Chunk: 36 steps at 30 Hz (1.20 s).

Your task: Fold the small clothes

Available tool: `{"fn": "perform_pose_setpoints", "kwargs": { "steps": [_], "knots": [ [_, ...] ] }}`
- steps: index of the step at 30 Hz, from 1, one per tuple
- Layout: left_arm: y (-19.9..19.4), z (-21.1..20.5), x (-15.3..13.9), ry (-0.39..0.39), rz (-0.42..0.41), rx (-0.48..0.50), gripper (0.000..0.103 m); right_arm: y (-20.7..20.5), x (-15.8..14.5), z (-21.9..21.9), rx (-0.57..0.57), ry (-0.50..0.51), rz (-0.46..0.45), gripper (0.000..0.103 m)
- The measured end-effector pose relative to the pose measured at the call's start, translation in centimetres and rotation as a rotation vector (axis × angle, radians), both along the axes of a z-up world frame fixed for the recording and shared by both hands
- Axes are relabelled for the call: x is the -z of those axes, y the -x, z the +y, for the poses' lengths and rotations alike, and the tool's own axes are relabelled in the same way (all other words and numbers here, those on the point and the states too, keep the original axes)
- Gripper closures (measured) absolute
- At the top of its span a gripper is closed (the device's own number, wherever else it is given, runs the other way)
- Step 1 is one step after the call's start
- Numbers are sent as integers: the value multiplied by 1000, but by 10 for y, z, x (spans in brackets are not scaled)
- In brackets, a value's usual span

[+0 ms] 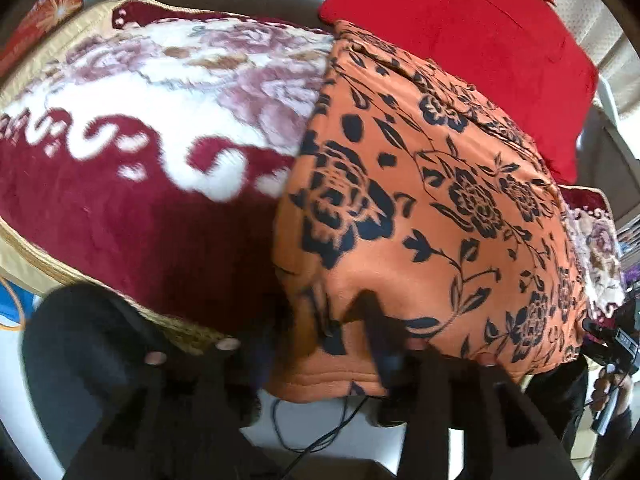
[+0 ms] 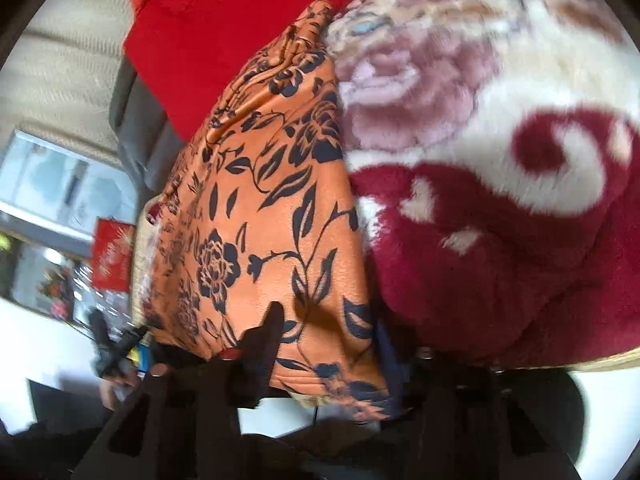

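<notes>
Garment: orange cloth w/ dark-blue flower print, folded, lying on a plush maroon-and-cream floral blanket; its hemmed near edge hangs over the blanket's front edge, toward both grippers.
Left gripper: low at the garment's near-left corner. The one dark finger lies on top of the orange cloth just back from the hem; the other finger is off to the side over the blanket's gold braid edge, apart from the garment. Gap between them middling; the corner sits in that gap, but blur means I can't tell if they pinch it.
Right gripper: at the garment's near end too. One finger lies on the orange cloth near the hem; the other finger is dark & blurred by the maroon blanket, hard to make out. Cloth's near edge is between them; opening approx. half, grip can't be told.
Red cloth: plain red, behind the garment at the far end, touching or just under its far edge.
Other gripper seen: right gripper shows at the right edge of the left wrist view, w/ a hand on its handle.
Below: pale floor & a thin black cable under the hanging hem.
Backgrnd: red box w/ gold print, left side of the right wrist view.
</notes>
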<state>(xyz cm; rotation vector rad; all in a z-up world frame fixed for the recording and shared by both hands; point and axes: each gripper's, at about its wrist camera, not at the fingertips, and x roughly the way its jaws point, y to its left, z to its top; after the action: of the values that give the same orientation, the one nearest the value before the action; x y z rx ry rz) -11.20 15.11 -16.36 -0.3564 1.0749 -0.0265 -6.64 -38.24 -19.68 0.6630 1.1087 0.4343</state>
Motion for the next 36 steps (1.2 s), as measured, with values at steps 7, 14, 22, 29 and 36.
{"fn": "perform_pose_setpoints", "kwargs": {
  "steps": [7, 14, 22, 29, 36],
  "knots": [
    [2, -5, -15, -19, -29, 53, 98, -1, -2, 4, -21, 72, 33, 95],
    [17, 13, -54, 28, -142, 31, 97, 14, -32, -6, -20, -5, -79, 96],
    [8, 7, -9, 21, -22, 0, 94, 11, 15, -4, 44, -42, 13, 84],
    [5, -3, 1, -13, 22, 17, 70, 2, 16, 8, -18, -21, 44, 72],
    [18, 7, -66, 49, -167, 44, 98, 13, -35, 17, -49, -140, -118, 96]
  ]
}}
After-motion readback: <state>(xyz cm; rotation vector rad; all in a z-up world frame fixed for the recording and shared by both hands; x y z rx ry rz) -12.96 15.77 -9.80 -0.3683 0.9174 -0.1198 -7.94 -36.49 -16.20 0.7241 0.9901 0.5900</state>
